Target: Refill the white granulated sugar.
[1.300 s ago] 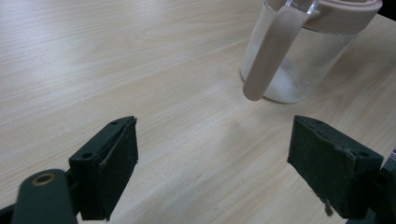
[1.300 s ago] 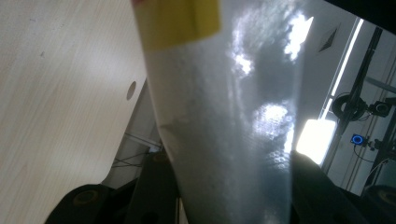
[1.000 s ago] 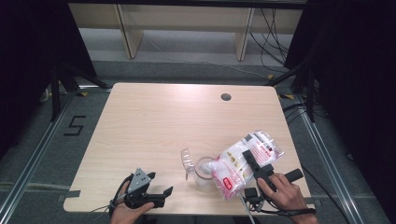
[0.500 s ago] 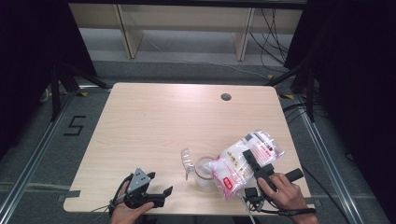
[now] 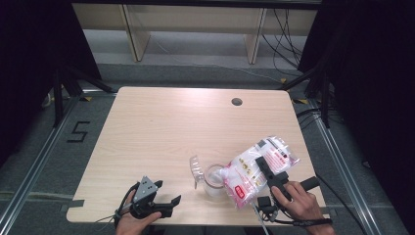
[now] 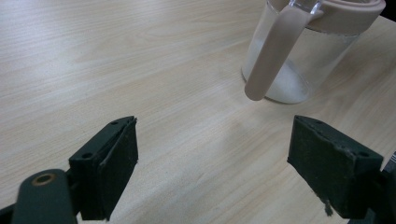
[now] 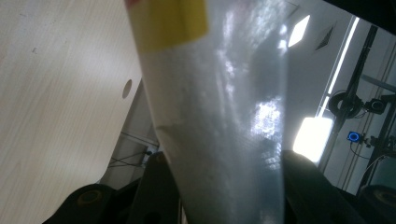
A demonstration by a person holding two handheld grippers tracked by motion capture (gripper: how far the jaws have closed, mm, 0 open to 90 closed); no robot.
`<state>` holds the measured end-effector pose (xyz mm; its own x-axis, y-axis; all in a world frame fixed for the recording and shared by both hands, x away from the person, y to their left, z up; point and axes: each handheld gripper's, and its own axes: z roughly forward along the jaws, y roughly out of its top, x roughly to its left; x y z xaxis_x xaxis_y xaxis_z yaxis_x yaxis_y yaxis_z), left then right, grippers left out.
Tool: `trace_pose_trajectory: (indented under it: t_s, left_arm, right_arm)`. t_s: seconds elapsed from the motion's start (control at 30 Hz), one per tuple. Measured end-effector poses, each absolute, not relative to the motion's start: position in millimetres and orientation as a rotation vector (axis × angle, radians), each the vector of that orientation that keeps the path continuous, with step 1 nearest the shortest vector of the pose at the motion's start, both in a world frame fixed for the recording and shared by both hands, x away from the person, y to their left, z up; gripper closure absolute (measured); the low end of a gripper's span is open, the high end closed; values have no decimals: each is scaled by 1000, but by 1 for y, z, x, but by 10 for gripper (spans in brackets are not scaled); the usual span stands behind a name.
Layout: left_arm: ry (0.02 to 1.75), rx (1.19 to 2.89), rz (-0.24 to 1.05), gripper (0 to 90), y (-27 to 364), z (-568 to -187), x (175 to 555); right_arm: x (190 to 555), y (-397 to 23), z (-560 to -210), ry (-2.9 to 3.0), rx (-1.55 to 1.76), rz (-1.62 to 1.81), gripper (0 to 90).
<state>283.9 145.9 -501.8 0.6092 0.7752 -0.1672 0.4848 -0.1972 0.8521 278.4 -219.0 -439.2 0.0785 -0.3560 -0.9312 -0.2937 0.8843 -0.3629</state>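
Note:
A clear jar (image 5: pixel 214 180) with a pinkish rim stands near the table's front edge, its clear lid (image 5: pixel 195 169) flipped open to the left. My right gripper (image 5: pixel 262 164) is shut on a plastic bag (image 5: pixel 247 171) of white contents with a pink-red label, which leans with its lower end at the jar's mouth. In the right gripper view the translucent bag (image 7: pixel 219 107) sits between the jaws. My left gripper (image 5: pixel 169 202) rests open at the front left and points at the jar. Ahead of its open jaws (image 6: pixel 212 154) stands the jar (image 6: pixel 303 60), with white powder at its bottom and a pinkish strap (image 6: pixel 273 51) hanging down.
The wooden table (image 5: pixel 161 122) has a round cable hole (image 5: pixel 237 102) at the back right. Shelf legs and cables stand beyond the far edge. A "5" mark (image 5: pixel 78 131) is on the floor to the left.

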Motion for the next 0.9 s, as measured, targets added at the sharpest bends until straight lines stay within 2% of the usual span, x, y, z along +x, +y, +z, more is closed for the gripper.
trace_pose_trajectory:
  t_s: [0.9]
  left_arm:
    - [1018, 1860, 374, 155, 147, -501, 284]
  right_arm:
    - [277, -222, -437, 1501, -530, -53, 738]
